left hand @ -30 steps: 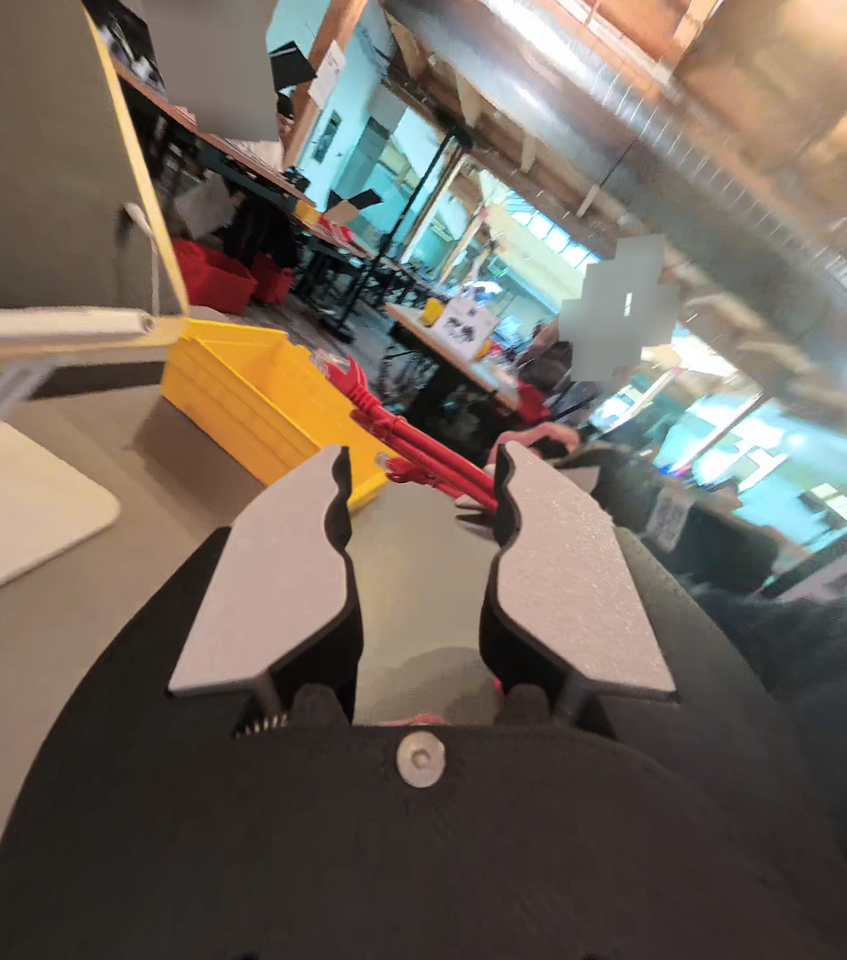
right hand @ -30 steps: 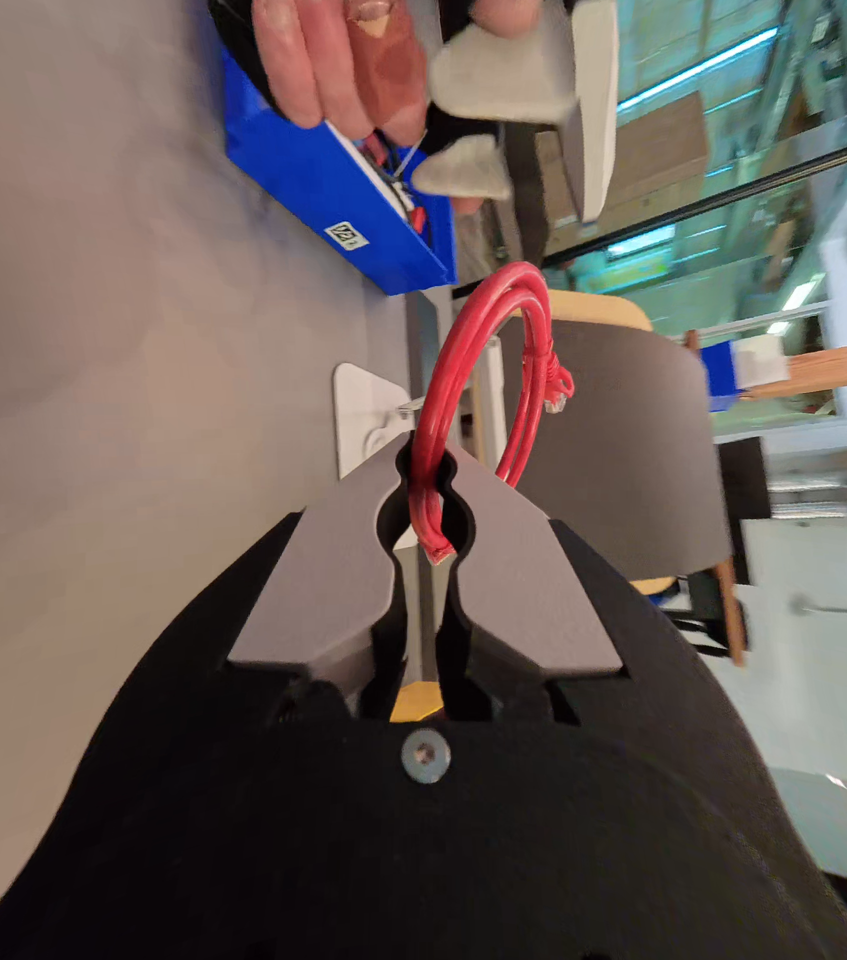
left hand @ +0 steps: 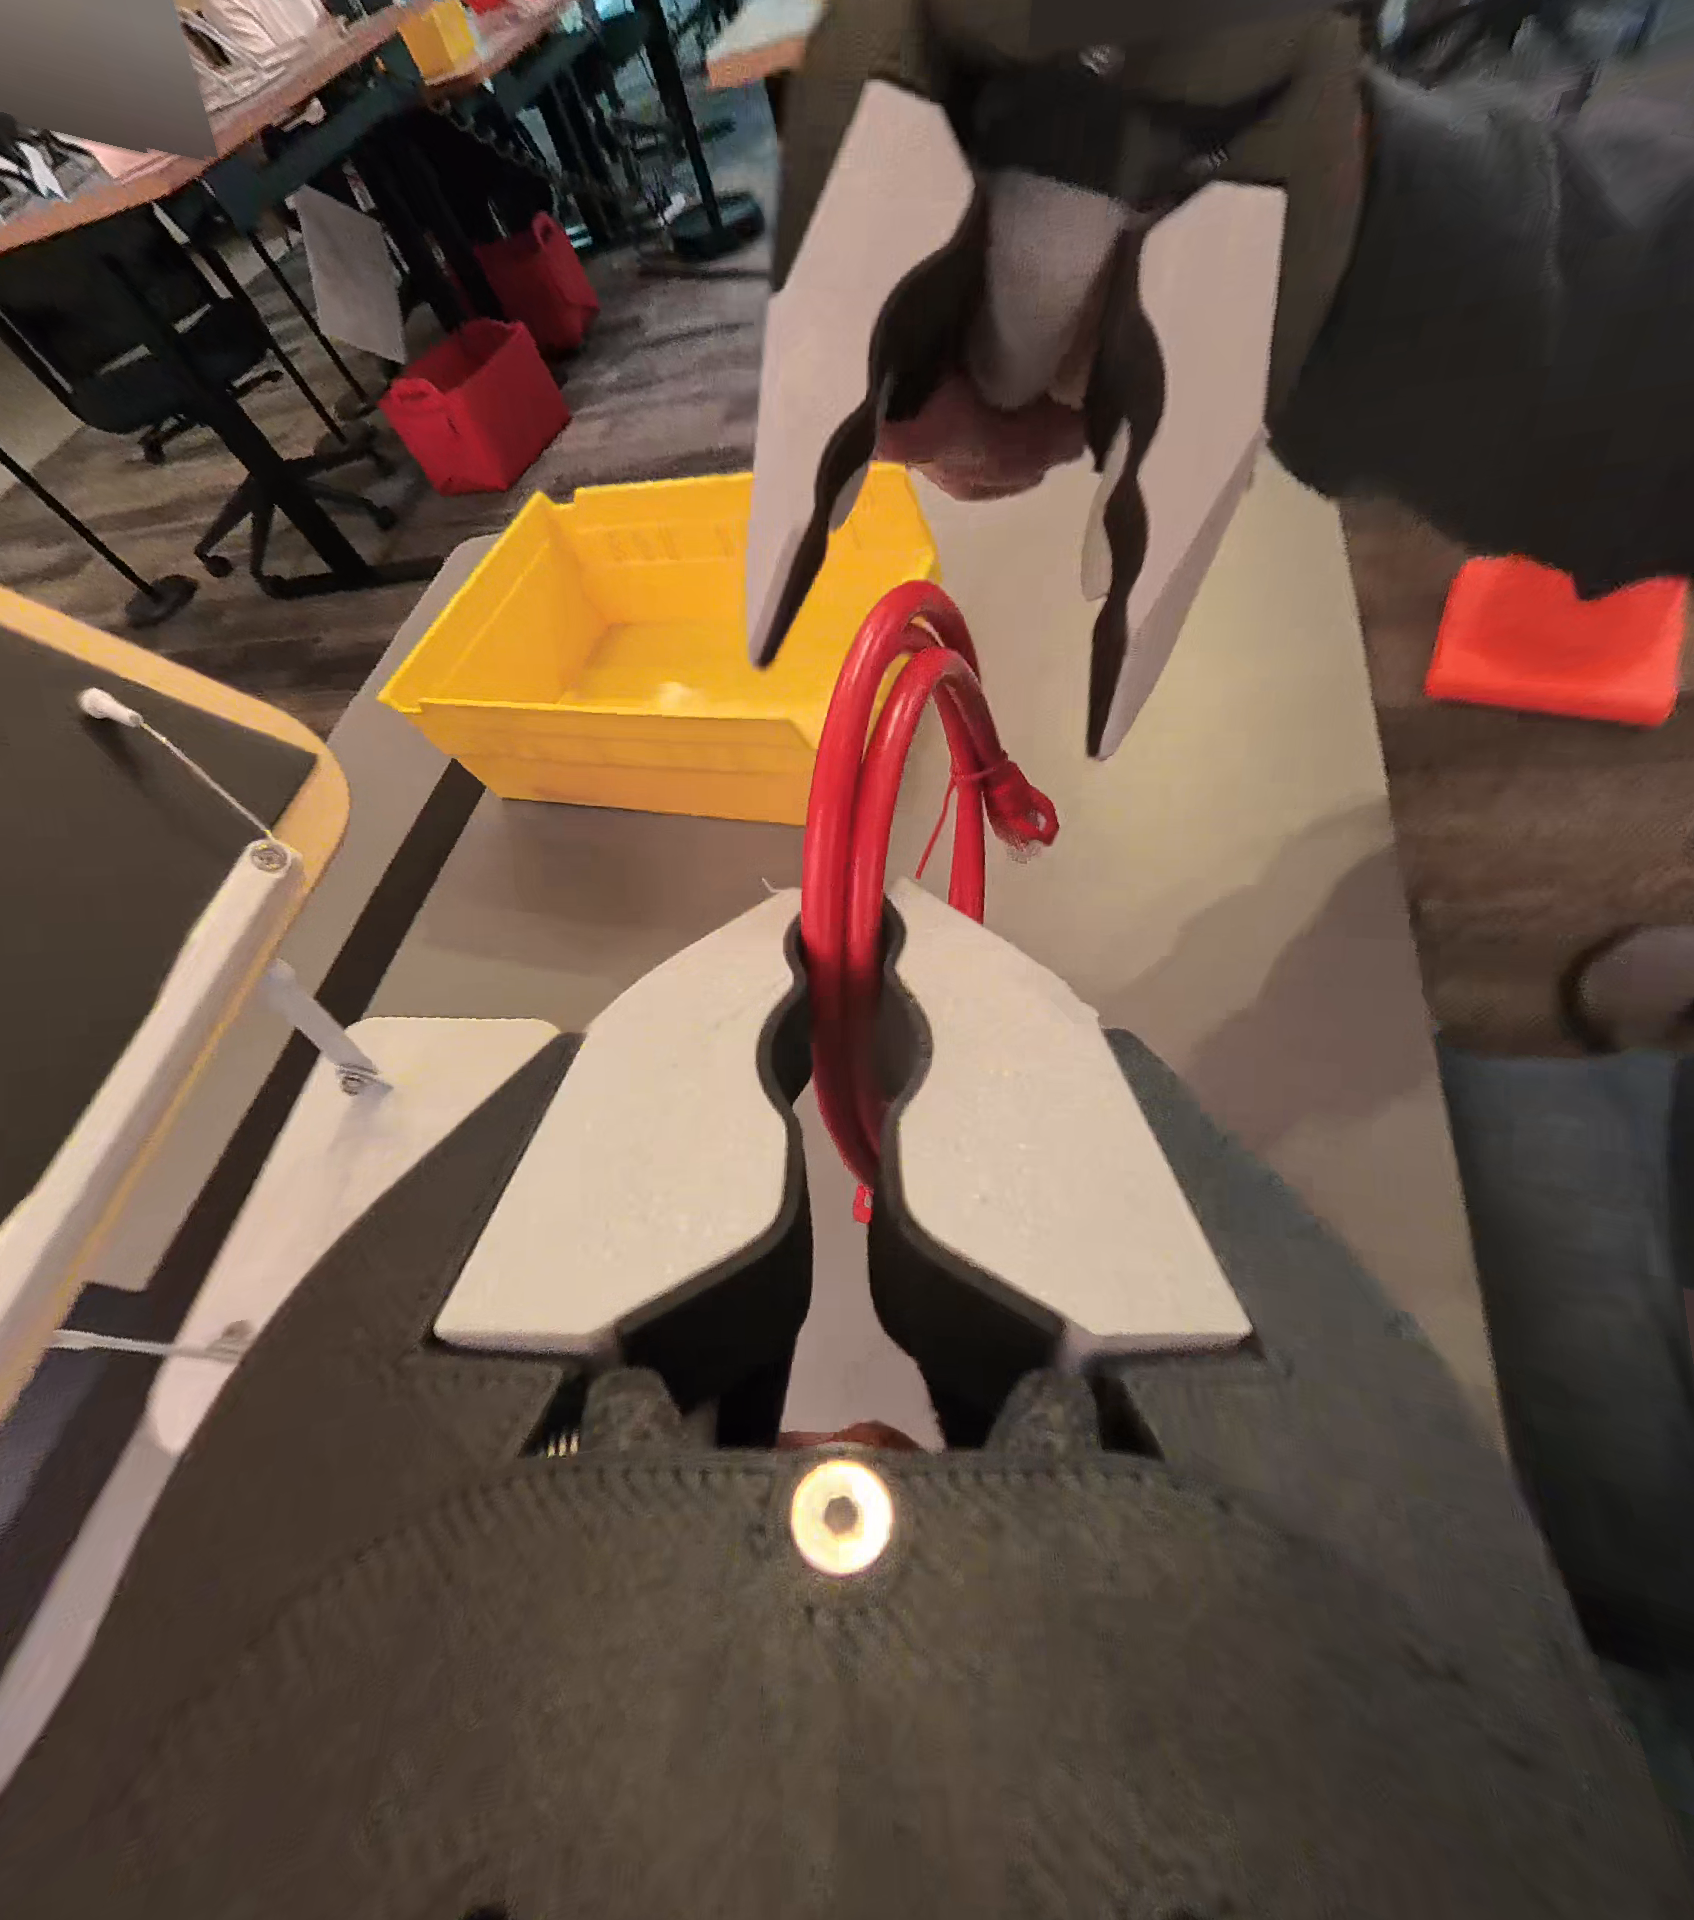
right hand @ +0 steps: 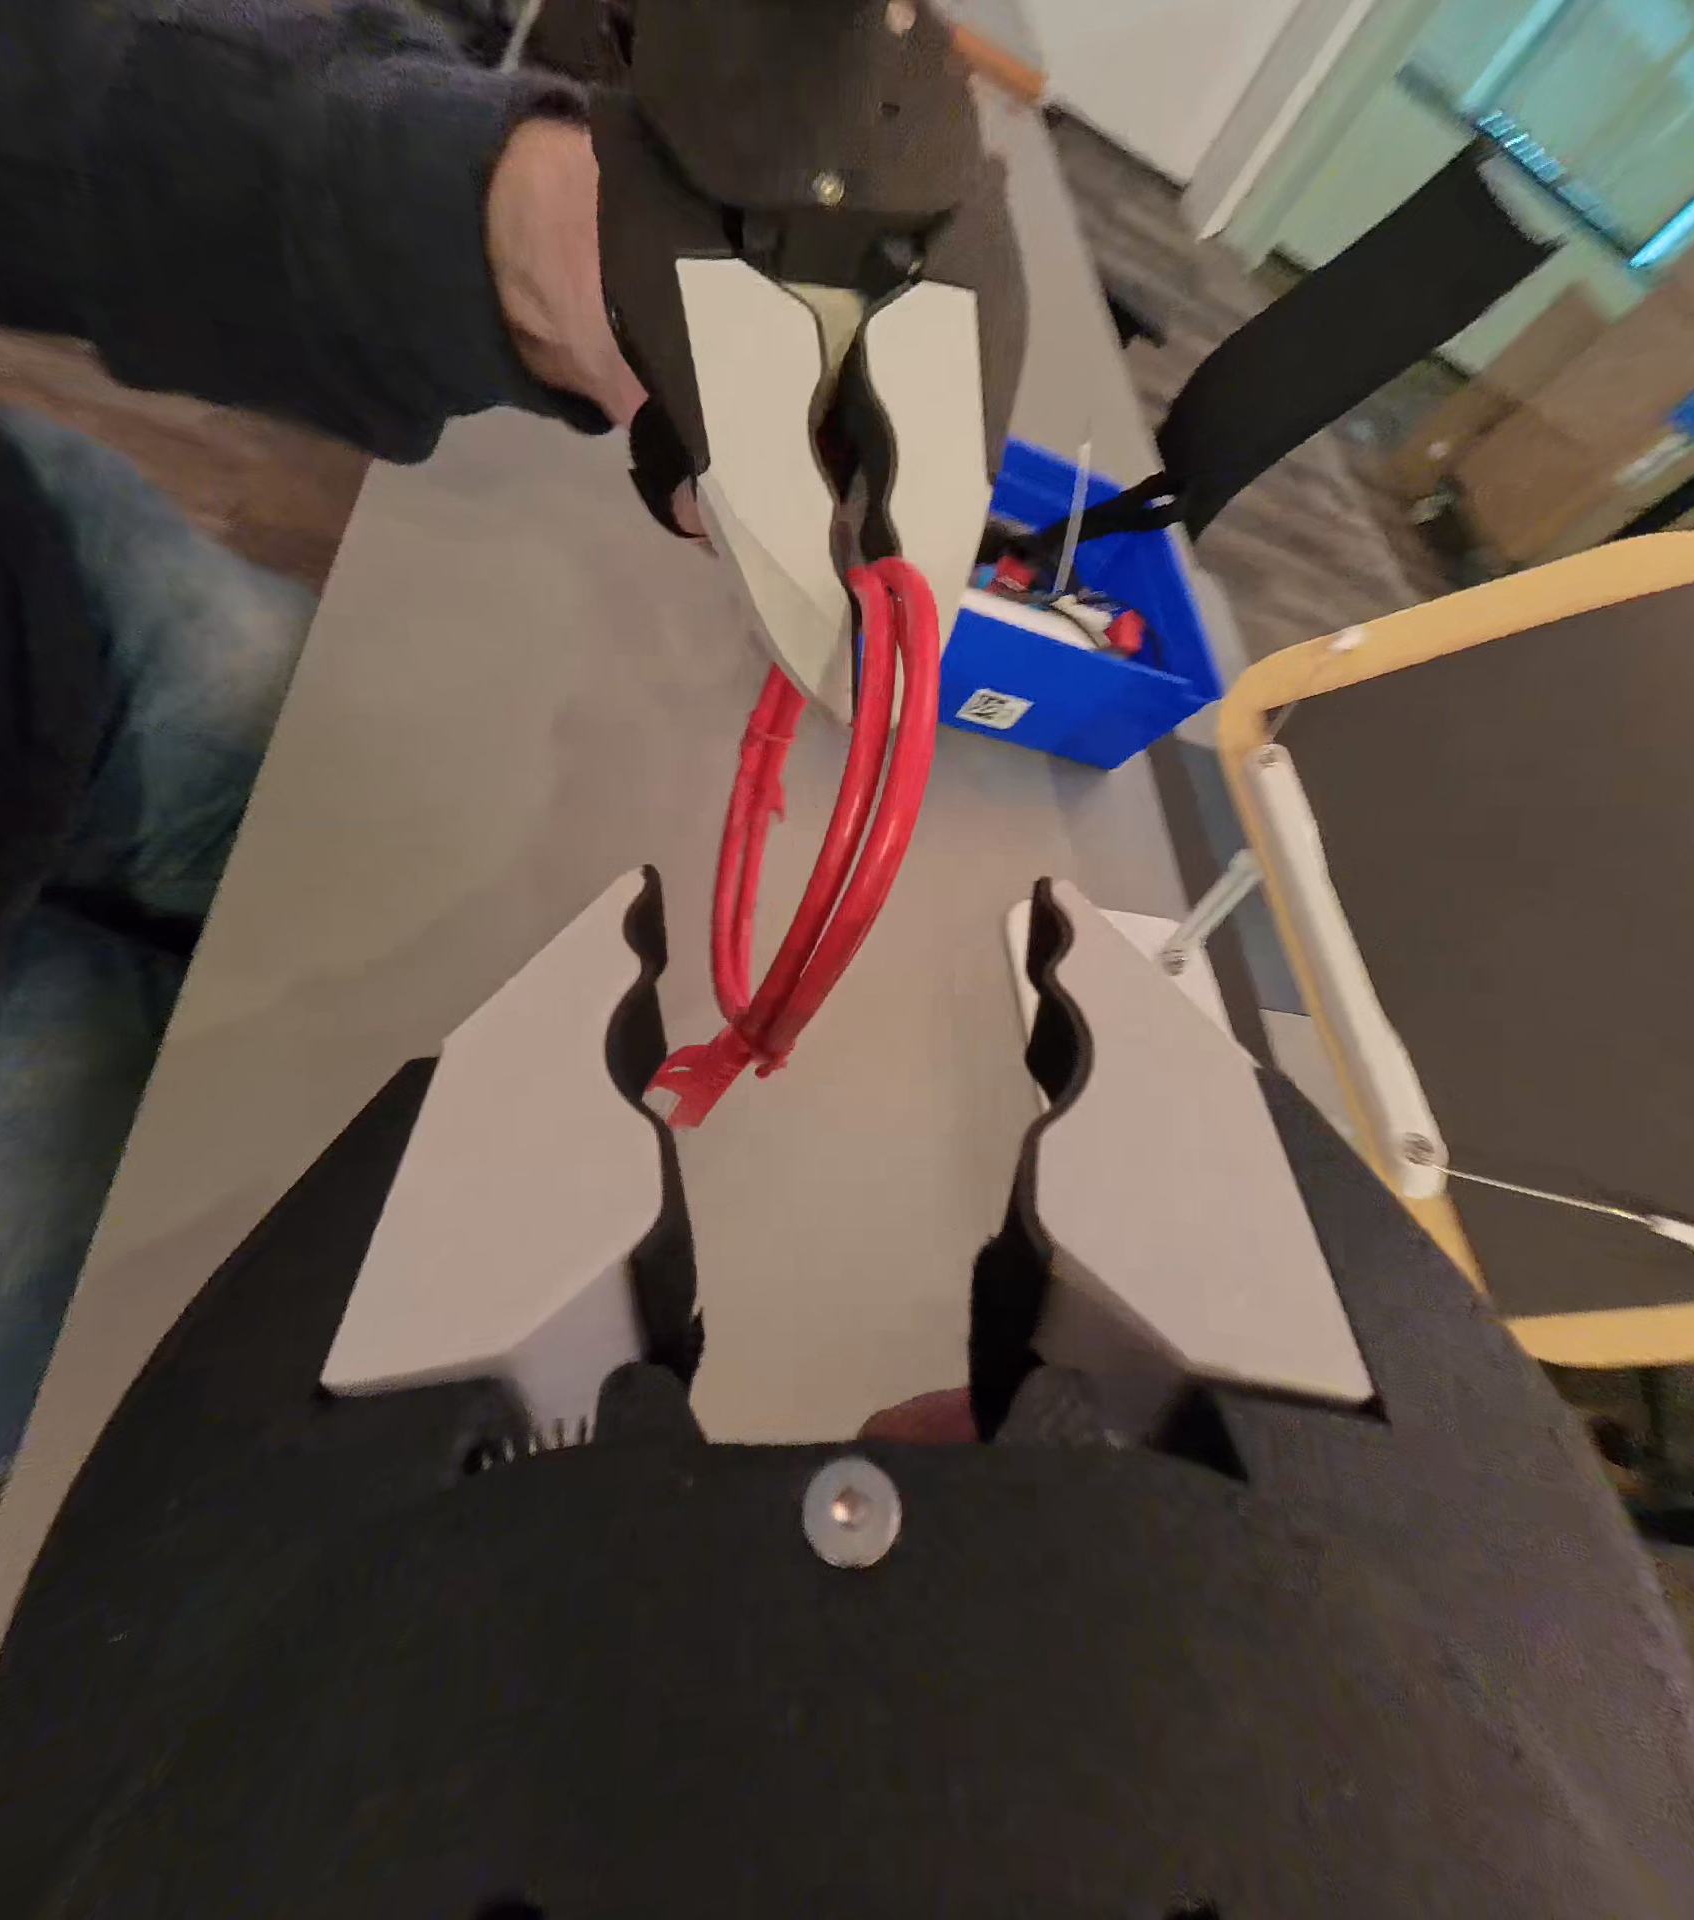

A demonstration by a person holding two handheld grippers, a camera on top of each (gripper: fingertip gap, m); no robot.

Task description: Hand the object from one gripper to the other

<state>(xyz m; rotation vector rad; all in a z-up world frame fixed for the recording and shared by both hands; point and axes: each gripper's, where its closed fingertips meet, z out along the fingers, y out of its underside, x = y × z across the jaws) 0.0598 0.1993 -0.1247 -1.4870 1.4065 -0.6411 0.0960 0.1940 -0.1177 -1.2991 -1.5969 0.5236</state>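
Above grey table [left hand: 1186, 935], red cable coil [left hand: 858, 831] clamped in left hand-held gripper [left hand: 843, 914], right hand-held gripper [right hand: 843, 904] spread wide.

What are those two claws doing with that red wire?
A person holds a claw in each hand over a grey table. The left claw is shut on a coiled red cable. The right claw is open, its fingers on either side of the coil without gripping it. A yellow bin and a blue bin sit nearby.

A glossy, smooth red plastic jacket was seen on the coiled cable [left hand: 858, 831]. Matt, finely grained grey pads and rough black printed plastic were shown on the left tongs [left hand: 843, 925]. The yellow bin [left hand: 614, 717] was moulded of smooth plastic, and the table [left hand: 1186, 935] was finished matt grey.
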